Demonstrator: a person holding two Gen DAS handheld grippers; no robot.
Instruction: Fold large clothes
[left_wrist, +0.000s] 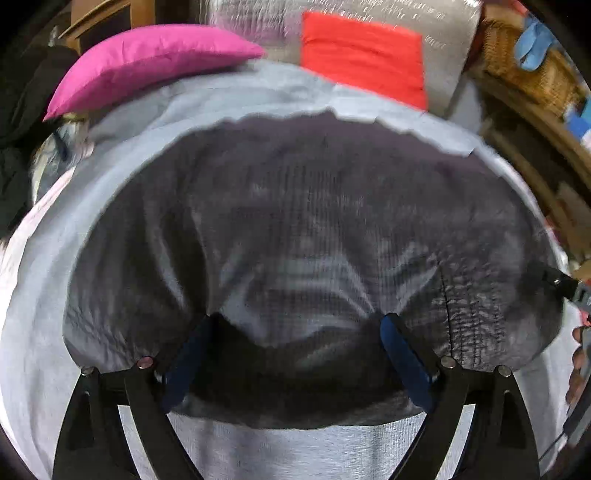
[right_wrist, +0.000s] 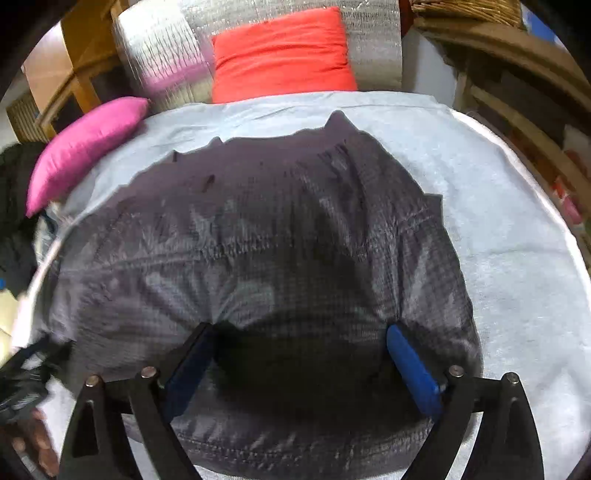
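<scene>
Garment: dark grey quilted jacket (left_wrist: 295, 229) lies spread on a pale grey sheet (left_wrist: 48, 295); same jacket in right view (right_wrist: 258, 258), with a stitched hem at its near edge.
Surface: sheet (right_wrist: 498, 229) covers a bed or sofa, cannot tell which; jacket sits mid-sheet, bare sheet visible on all sides.
Left gripper: (left_wrist: 299, 325) fingers spread wide, blue pads (left_wrist: 404, 358) low over the near part of the jacket; fabric lies between the fingers, not pinched.
Right gripper: (right_wrist: 301, 332) fingers likewise wide apart, blue pads (right_wrist: 413, 369) over the near part of the jacket, nothing clamped.
Contact: cannot tell whether the fingertips touch the cloth.
Background: pink cushion (left_wrist: 147, 62) at far left edge of sheet; red cushion (left_wrist: 364, 55) behind the far edge, leaning on a silvery backrest (right_wrist: 369, 40).
Image quality: both views motion-blurred.
</scene>
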